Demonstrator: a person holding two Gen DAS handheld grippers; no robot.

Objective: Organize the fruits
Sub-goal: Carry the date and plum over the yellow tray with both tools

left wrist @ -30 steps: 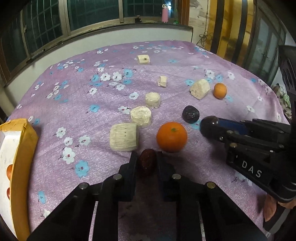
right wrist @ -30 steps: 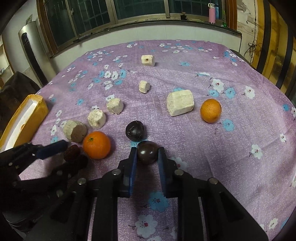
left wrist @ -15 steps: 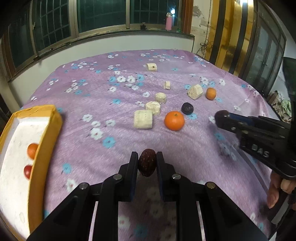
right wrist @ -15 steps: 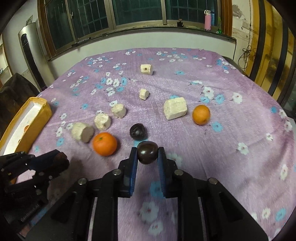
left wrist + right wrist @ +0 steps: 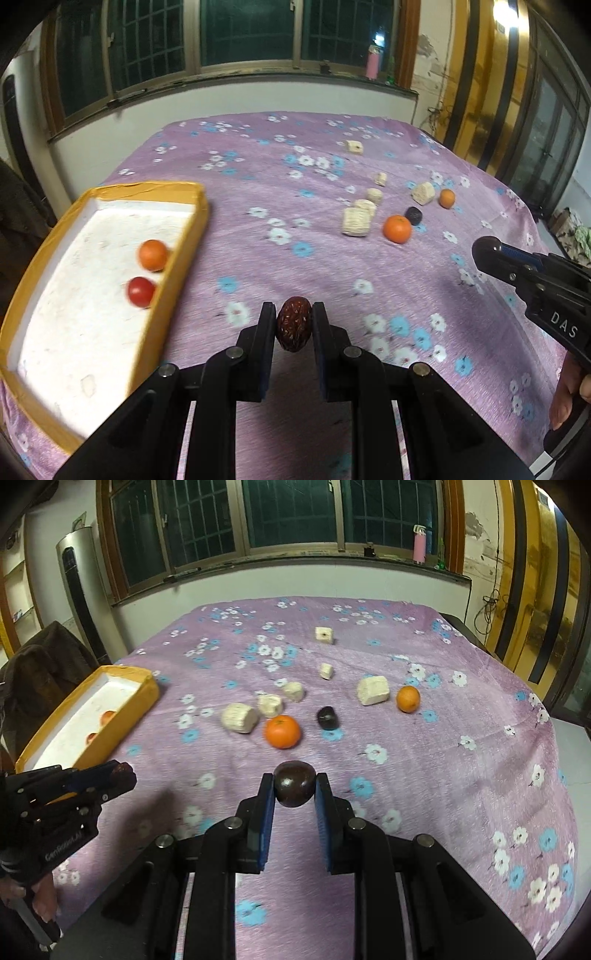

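Here the left gripper (image 5: 294, 325) is clamped on a wrinkled, dark red-brown oval date (image 5: 294, 328), held clear above the purple flowered tablecloth (image 5: 332, 266) near the table's near edge. Just to its left lies the shallow yellow-rimmed tray with a white floor (image 5: 74, 295), which sits at the table's left edge. Inside the tray, against its right wall, rest a small orange fruit (image 5: 152, 254) and a small red round fruit (image 5: 140, 291), close together.

The right gripper (image 5: 294, 790) is closed on a smooth, dark purple round fruit (image 5: 294, 783), likewise held above the cloth toward the near edge. Seen from the right wrist, the left gripper shows at the lower left, just in front of the tray's near corner.

Toward the middle of the table lie a large orange mandarin (image 5: 282, 731), a dark wrinkled round fruit (image 5: 328, 718) just to its right, and a smaller orange mandarin (image 5: 408, 698) nearer the right edge. Around them are scattered pale, rough foam-like chunks (image 5: 240, 718), the farthest one toward the far edge. A pink bottle (image 5: 419, 549) stands on the windowsill beyond the table.
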